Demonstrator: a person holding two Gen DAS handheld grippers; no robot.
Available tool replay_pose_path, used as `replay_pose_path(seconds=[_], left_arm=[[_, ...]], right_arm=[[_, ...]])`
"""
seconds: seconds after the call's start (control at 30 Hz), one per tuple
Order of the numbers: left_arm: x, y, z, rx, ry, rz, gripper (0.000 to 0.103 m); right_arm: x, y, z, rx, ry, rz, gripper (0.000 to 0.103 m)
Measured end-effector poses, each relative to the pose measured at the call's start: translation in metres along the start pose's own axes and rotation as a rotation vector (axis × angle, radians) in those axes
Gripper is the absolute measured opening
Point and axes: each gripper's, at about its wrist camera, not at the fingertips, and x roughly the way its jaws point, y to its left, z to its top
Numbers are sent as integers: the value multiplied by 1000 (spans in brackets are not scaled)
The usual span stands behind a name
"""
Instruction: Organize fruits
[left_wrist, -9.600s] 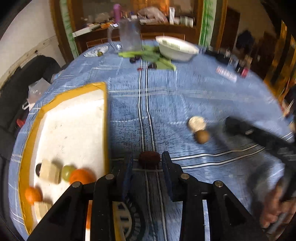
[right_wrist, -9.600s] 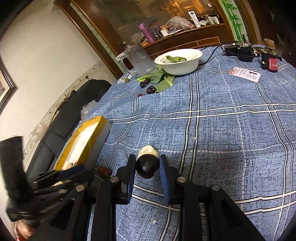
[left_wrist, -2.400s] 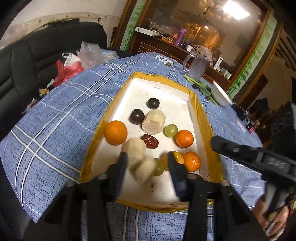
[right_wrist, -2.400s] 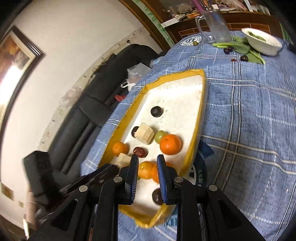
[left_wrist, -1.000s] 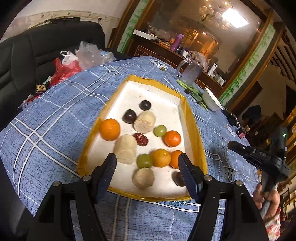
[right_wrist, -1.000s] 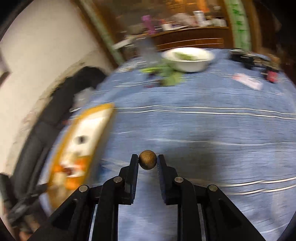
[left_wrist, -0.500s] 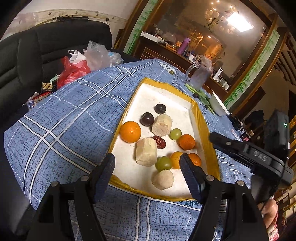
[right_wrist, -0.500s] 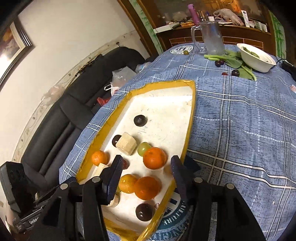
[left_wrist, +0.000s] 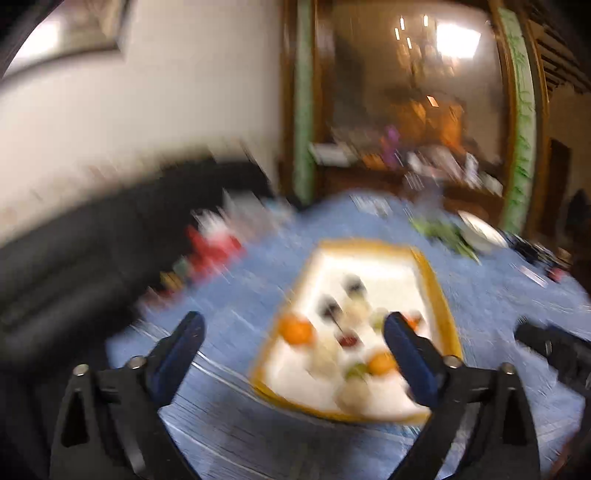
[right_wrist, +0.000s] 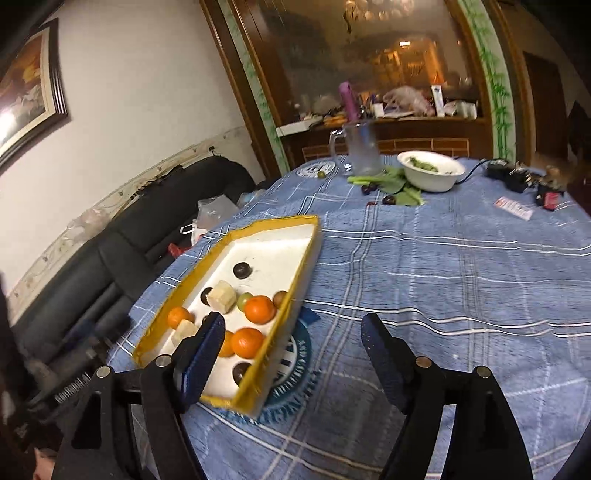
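Note:
A white tray with a yellow rim sits on the blue checked tablecloth and holds several oranges, dark plums, green grapes, pale banana chunks and a brown fruit. My right gripper is open and empty, raised above the tray's near right corner. The left wrist view is motion-blurred; the tray shows there with an orange. My left gripper is open and empty, held above the tray's near end.
At the far side stand a glass jug, a white bowl of greens, green leaves with dark plums, a card and black cables. A dark sofa with bags lies left of the table.
Both grippers have pulled up and back from the tray and opened wider. The left wrist view has swung and blurred. The brown fruit held by the right gripper a second ago now lies in the tray.

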Motion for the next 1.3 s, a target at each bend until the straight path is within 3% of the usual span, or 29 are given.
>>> replay_pose_path(seconds=[0.07,0.13,0.17,0.4,0.63,0.9,1.3], left_arm=[[-26,-6,4,7,-129,66,103],[-47,-9,8,0,-211,50,103],[-51,-10,8,-6,-217,29,103],[-38,-20,9,-26,-27,-37,103],[-30,-27,4,-69,92,-136,103],[-28,-43,-8,5,124,-80,103],[-13,-35,-16,-37,191,-132,103]], right_arm=[[-7,-1,-4,-9,-7,-12,83],[-13,-3,-8,-1,-18,-3,84],[-17,-4,-10,7,-21,6,84],[-34,-4,-23,-13,-63,9,85],[-48,7,-34,-112,-93,-62,91],[-41,23,-48,-208,-65,-120,92],[-24,24,-54,-201,-7,-124,92]])
